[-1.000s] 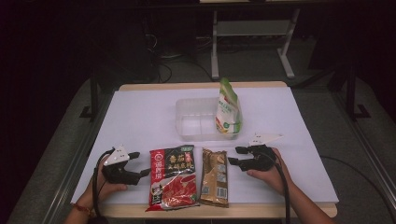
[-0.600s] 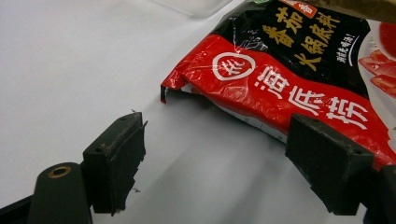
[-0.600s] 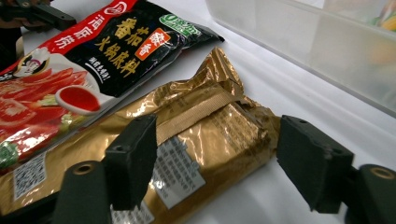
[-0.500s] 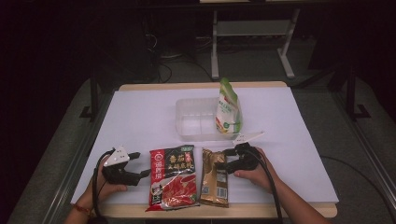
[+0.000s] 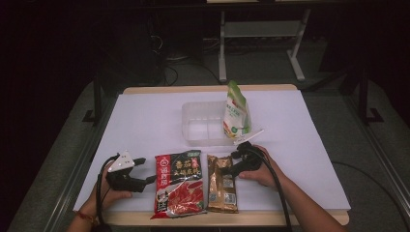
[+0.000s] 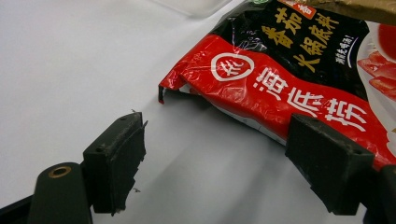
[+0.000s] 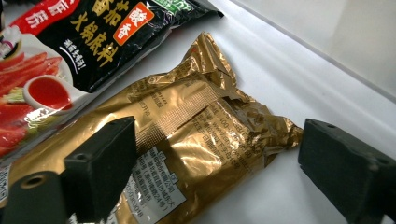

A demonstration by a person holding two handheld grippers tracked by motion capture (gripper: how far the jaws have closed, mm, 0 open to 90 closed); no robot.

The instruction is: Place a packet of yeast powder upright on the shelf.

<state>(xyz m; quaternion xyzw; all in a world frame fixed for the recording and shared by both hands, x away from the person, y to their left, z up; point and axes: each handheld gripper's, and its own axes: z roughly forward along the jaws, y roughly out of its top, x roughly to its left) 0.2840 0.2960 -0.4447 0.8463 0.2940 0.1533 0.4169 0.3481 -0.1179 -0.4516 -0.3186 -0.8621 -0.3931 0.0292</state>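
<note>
The red-and-black hotpot base packet (image 5: 177,182), printed 海底捞 and 番茄火锅底料, is laid flat at the near edge of the white table (image 5: 145,121), long axis running away from the person. A gold foil packet (image 5: 222,184) lies alongside it. The left gripper (image 5: 145,171) is held wide open and empty beside the red packet's corner; the right gripper (image 5: 233,163), equally open, is set over the gold packet's far end. Behind are seen a clear plastic container (image 5: 203,126) and an upright green-and-white pouch (image 5: 235,112).
</note>
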